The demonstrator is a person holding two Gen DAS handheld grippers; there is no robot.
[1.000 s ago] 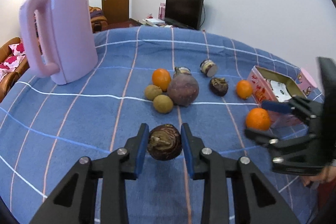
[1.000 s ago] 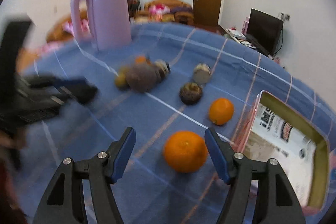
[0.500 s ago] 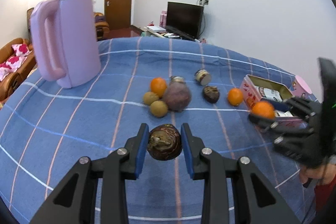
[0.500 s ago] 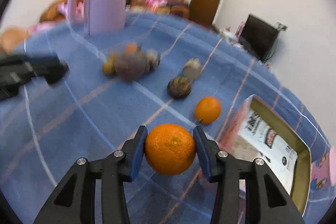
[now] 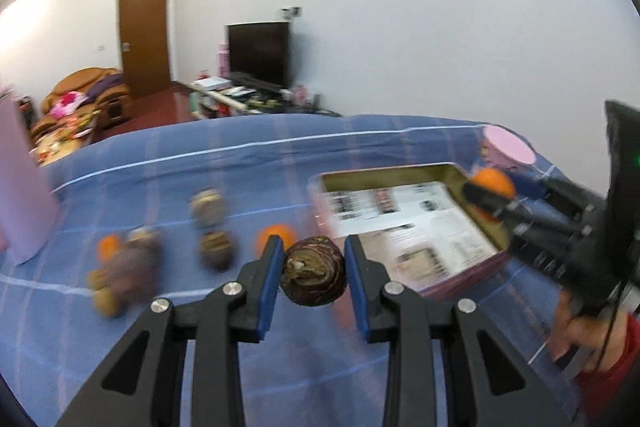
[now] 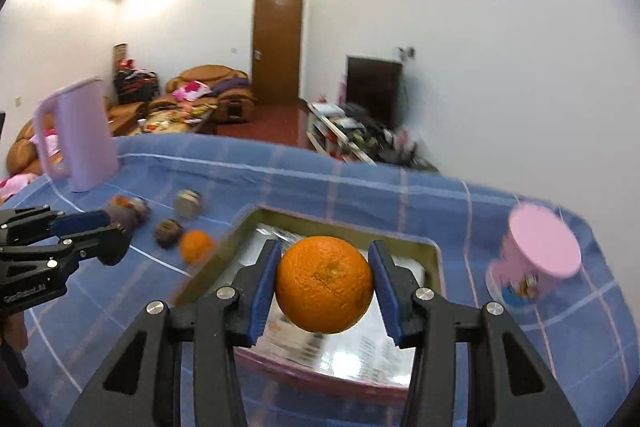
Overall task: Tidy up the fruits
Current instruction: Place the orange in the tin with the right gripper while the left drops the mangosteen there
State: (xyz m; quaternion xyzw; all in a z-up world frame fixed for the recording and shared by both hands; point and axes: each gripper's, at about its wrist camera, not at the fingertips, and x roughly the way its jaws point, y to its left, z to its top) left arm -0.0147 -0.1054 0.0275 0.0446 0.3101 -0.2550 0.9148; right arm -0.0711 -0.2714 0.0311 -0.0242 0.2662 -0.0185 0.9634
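Both my claws have swung from the surface (image 5: 280,379) toward the tin (image 6: 434,259), the right claw (image 6: 324,285) clamping an orange (image 6: 324,283) above it, the left claw (image 5: 313,271) gripping a dark fruit (image 5: 313,271), so drop-off comes next.

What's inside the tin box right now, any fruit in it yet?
The tin box holds only printed paper lining its bottom; no fruit shows. The orange in the right gripper hides the box's middle in that view.

Tin (image 6: 434,255) open above; pink cup (image 6: 536,259) near, blurred fruits (image 5: 216,247) alongside.
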